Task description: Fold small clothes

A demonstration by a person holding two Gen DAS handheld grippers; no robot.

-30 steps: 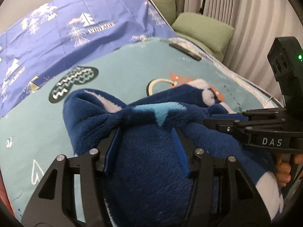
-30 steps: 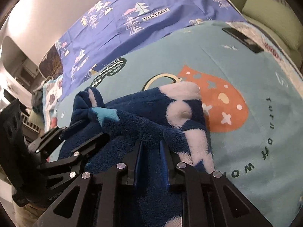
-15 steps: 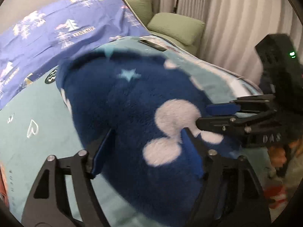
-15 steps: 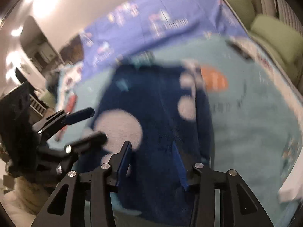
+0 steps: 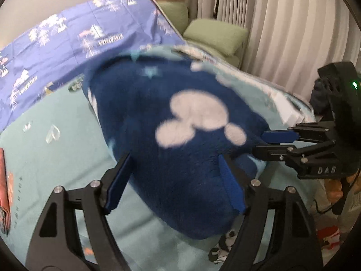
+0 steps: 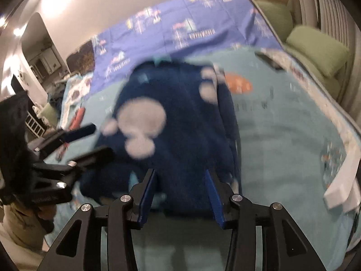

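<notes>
Fleece, a dark-blue plush garment with white mouse-head shapes [image 5: 180,135], lies folded on our teal printed bedspread [image 5: 56,153], long axis toward twelve o'clock from both the left gripper [image 5: 174,180] and right gripper [image 6: 180,192], whose jaws, just opened, hold nothing.

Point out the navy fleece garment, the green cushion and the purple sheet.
navy fleece garment [image 5: 191,158], left wrist view, on the plain navy pile below the white mouse-head print.
green cushion [image 5: 216,35], left wrist view, on its top face.
purple sheet [image 6: 171,33], right wrist view, on its printed middle.
</notes>
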